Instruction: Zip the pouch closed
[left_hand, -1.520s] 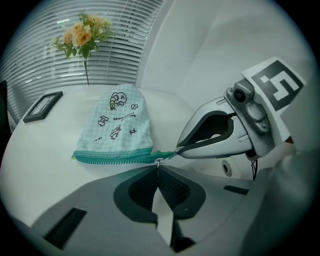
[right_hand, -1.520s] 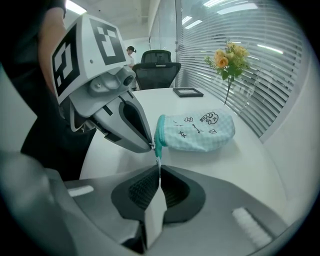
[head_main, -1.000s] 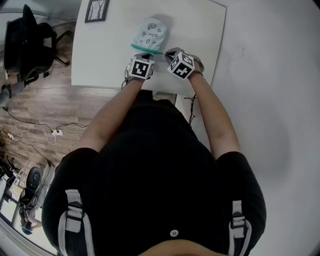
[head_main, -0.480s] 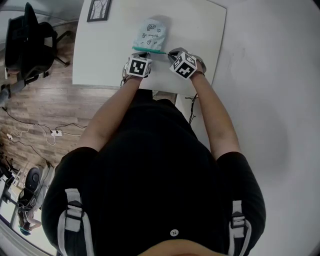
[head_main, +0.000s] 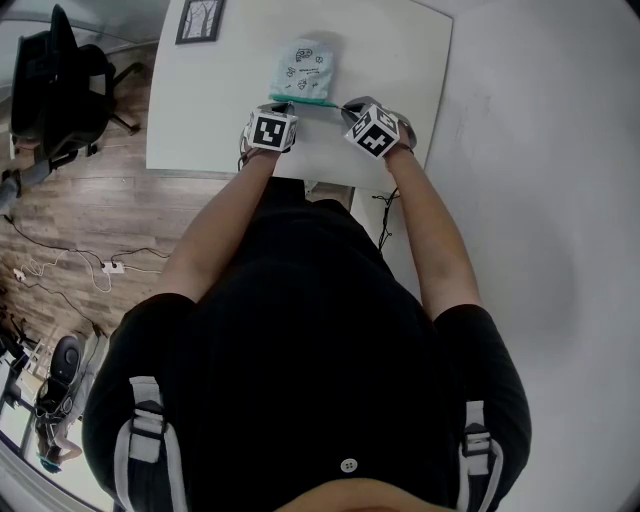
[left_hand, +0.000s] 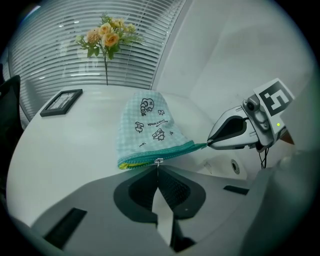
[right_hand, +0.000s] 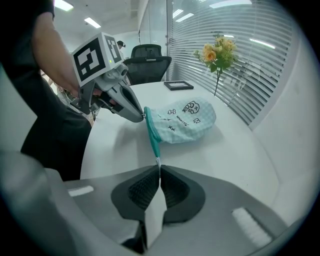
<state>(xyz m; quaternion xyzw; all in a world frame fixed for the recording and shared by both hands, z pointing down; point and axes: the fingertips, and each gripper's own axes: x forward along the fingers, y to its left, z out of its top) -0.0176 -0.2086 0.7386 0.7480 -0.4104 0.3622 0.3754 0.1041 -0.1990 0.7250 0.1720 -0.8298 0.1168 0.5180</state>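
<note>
- Two grippers are working on one pouch (left_hand: 146, 127); it is lying on its side on the white table (head_main: 210, 110), with its zip edge facing the person and its rounded end pointing toward the flowers (left_hand: 106, 32) and the picture frame (left_hand: 62, 102).
- The left gripper (left_hand: 158, 169) is pinching its jaws together on the small metal zip pull (left_hand: 158, 161); the right gripper (right_hand: 159, 170) is clamping its jaws on the tail of the teal zip tape (right_hand: 152, 134) at the other corner; the edge is being stretched straight between them.
- The pouch is looking like thin checked cloth, light and floppy, not fragile; I am judging that it will be sliding and bunching on the smooth table unless one end is being held taut.
- The pull is looking tiny and slippery; I am judging it the right spot for the moving hand, and the tape tail the right spot for the anchoring hand; grabbing the cloth body would be crumpling the track.
- A short stretch of the mouth beyond the pull is gaping, with yellow lining (left_hand: 123, 164) showing; the rest of the edge is looking closed, so the zipping is seeming nearly done.
- Nothing inside the pouch is showing; it is lying fairly flat with a slight puff; whether it is holding anything I cannot tell.
</note>
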